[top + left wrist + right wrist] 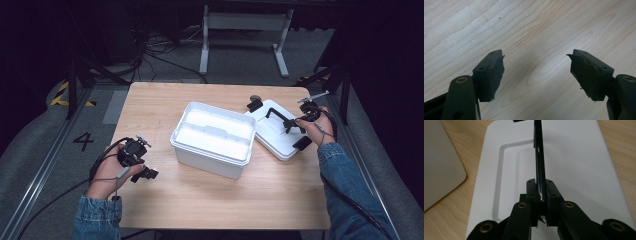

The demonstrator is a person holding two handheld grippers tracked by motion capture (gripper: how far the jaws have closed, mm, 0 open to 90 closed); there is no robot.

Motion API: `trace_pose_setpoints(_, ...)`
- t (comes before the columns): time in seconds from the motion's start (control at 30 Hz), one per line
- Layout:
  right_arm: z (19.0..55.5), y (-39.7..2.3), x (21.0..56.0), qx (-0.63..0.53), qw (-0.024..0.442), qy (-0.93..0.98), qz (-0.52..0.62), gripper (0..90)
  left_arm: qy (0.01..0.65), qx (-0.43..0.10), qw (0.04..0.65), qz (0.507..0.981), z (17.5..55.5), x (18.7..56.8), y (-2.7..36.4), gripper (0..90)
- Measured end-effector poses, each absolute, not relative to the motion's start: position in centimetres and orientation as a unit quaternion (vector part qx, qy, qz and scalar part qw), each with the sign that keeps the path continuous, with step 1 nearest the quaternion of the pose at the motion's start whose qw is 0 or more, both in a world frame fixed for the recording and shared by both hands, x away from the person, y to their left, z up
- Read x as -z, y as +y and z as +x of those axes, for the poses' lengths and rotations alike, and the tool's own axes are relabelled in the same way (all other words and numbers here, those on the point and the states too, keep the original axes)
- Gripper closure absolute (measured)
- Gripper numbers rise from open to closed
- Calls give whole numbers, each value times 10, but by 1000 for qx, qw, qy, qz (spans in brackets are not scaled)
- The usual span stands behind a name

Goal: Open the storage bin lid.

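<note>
Gripping the black handle (539,157) of a white lid (278,131), the right gripper (290,125) is working at the right of the frame in the high view, its jaws closed tight on the thin upright bar. Seen along those jaws in the right gripper view, the handle is standing on edge above the lid's recessed panel (509,177), and the lid is lying flat on the wooden table (165,107). Just left of it, at the centre of the high view, the open white box (212,137) is sitting uncovered, its nearest corner touching or nearly touching the lid's edge; which of the two cannot be told.

Resting at the lower left of the frame, the left gripper (148,173) is idling well apart from the box, its jaws spread wide over bare wood (534,32) and holding nothing.

Judging by the layout, the lid-handling step is in hand: the lid is either being set down or being picked up for the box. Should it be going back on, the next move is calling for a level lift by the handle, a carry leftward over the box and a square lowering onto the rim, with the free gripper possibly steadying the box wall.
</note>
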State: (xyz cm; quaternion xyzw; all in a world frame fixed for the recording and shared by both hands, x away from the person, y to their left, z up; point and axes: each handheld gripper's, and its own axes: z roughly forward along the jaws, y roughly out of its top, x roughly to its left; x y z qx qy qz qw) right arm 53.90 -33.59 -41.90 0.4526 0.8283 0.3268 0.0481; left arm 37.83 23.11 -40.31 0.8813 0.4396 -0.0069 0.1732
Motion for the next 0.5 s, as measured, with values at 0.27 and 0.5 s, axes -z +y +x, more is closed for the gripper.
trace_pose_setpoints(0.27, 539, -339, 427, -324, 36, 824, 463, 840, 438, 9, 170, 883, 379, 404, 231, 275)
trace_pose_setpoints(0.5, 539, -341, 428, -335, 36, 815, 471, 743, 435, 10, 170, 884, 379, 405, 230, 275)
